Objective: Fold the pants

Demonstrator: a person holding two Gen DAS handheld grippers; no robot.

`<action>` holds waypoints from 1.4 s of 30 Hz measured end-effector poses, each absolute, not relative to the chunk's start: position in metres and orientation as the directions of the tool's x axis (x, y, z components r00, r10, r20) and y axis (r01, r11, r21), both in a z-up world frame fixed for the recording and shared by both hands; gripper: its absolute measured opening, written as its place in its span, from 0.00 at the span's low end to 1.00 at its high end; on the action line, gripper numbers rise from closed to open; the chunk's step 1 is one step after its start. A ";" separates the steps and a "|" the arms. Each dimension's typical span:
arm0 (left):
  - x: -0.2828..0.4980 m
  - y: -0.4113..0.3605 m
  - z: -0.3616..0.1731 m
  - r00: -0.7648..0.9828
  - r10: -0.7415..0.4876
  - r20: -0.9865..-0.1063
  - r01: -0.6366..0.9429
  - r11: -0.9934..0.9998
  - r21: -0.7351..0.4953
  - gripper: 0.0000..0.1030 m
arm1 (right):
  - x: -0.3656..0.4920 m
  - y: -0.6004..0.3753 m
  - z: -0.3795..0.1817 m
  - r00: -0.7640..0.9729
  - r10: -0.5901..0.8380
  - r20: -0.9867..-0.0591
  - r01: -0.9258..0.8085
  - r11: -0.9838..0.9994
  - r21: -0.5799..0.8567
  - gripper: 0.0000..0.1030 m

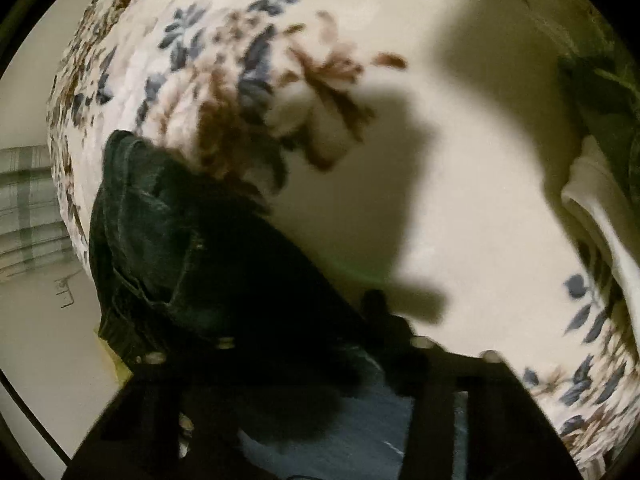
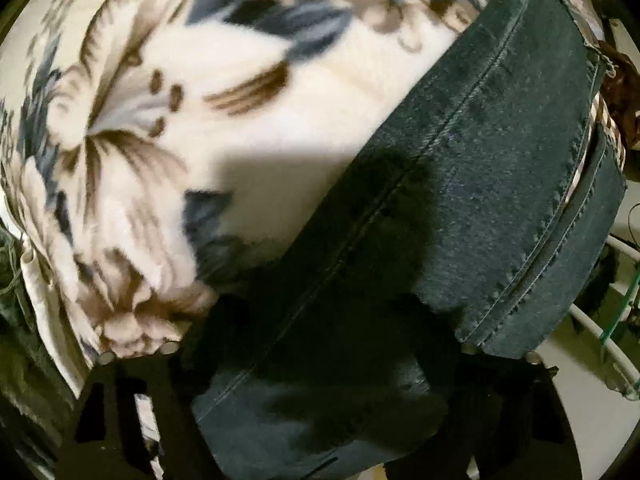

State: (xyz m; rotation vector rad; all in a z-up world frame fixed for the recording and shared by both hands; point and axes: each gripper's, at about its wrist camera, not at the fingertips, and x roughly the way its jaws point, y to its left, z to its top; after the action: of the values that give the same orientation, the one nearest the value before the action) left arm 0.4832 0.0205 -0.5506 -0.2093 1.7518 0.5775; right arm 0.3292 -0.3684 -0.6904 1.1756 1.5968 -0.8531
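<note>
Dark blue-green jeans lie on a cream floral blanket. In the left wrist view the waistband end with pockets [image 1: 160, 240] runs from mid-left down into my left gripper [image 1: 316, 364], whose dark fingers sit over the denim; the fabric fills the space between them. In the right wrist view the leg part with hems [image 2: 480, 184] stretches from upper right down into my right gripper [image 2: 320, 360], and denim fills the gap between its fingers. The fingertips of both grippers are hidden in dark blur.
The floral blanket [image 1: 280, 80] covers the bed. A white cloth [image 1: 592, 208] and dark green fabric [image 1: 600, 92] lie at the right. A plaid item [image 1: 28, 200] and pale floor lie past the bed's left edge. A white wire rack [image 2: 608, 336] stands at the right.
</note>
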 end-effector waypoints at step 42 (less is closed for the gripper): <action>0.176 0.087 -0.523 0.070 0.016 -0.997 -0.520 0.854 -0.023 0.24 | 0.026 -0.359 -0.650 0.102 0.212 -0.972 0.792 0.574 0.208 0.51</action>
State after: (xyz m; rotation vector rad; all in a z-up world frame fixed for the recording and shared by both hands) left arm 0.1756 0.0872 -0.5228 -0.4279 1.4556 0.4223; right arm 0.0260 -0.3590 -0.6500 0.9160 1.4426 -0.5313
